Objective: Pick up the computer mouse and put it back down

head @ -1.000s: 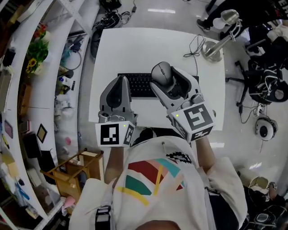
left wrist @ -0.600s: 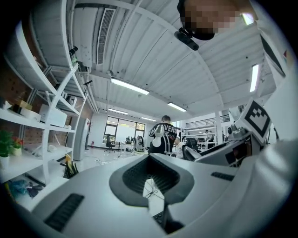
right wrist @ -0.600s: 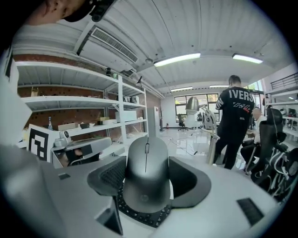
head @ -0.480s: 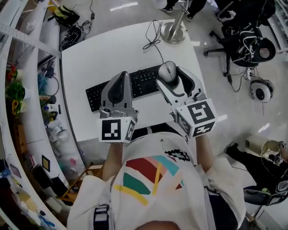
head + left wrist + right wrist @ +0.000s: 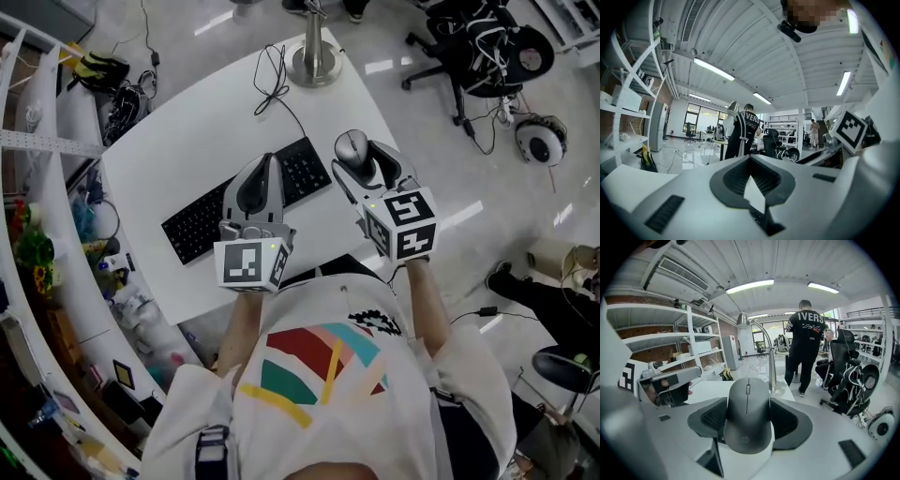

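Observation:
A dark grey computer mouse (image 5: 352,147) (image 5: 747,416) sits between the pads of my right gripper (image 5: 362,159) (image 5: 748,420), which is shut on its two sides. The mouse hangs over the white table (image 5: 187,141) near its right edge, just right of the black keyboard (image 5: 225,214). I cannot tell whether it touches the tabletop. My left gripper (image 5: 264,176) (image 5: 751,161) is over the keyboard's right half. Its jaws are together with nothing between them.
A desk lamp stands on a round base (image 5: 314,64) at the table's far end, its stem (image 5: 772,364) ahead of the mouse. A thin cable (image 5: 272,84) lies on the table. Shelves (image 5: 37,187) run along the left. Office chairs (image 5: 487,47) and a standing person (image 5: 806,343) are beyond.
The head view has swung round and both grippers have shifted across the table with it. The mouse stays gripped in the right jaws. The left jaws stay together.

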Tool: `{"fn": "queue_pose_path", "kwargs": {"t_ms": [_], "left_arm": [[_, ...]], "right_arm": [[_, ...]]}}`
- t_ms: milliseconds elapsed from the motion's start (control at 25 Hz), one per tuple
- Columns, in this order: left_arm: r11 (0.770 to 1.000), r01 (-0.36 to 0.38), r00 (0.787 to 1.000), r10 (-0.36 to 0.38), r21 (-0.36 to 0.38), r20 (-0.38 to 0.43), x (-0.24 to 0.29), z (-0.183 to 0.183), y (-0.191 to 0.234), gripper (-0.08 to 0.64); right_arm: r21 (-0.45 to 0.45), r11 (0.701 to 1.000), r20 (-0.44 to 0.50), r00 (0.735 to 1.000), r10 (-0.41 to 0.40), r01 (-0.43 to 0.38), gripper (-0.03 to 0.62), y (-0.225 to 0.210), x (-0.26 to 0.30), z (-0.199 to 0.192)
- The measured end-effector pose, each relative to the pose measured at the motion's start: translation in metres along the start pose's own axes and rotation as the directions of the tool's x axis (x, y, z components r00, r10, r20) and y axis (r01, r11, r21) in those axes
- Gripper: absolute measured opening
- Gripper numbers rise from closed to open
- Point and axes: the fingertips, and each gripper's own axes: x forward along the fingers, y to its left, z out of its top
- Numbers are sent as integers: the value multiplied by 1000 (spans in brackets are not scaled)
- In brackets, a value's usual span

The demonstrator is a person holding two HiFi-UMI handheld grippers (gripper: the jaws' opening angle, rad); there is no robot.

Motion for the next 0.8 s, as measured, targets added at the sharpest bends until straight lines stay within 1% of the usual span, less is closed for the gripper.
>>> {"fn": "queue_pose_path", "kwargs": {"t_ms": [160, 400, 640, 800], "left_arm": [[1000, -2, 999, 1, -15, -41, 12, -17, 1, 44], [999, -29, 994, 25, -31, -105, 26, -40, 11, 43], [999, -39, 987, 32, -37, -155, 32, -57, 13, 44], [998, -51, 984, 43, -38, -174, 33, -65, 15, 43]], "right_arm": [[17, 1000, -56, 998, -15, 16, 296, -17, 13, -18], [35, 999, -152, 988, 0, 6, 296, -34, 53, -49], [20, 1000, -293, 956, 11, -6, 296, -49, 100, -96], [-14, 1000, -353, 936, 12, -18, 296, -51, 119, -114]]}}
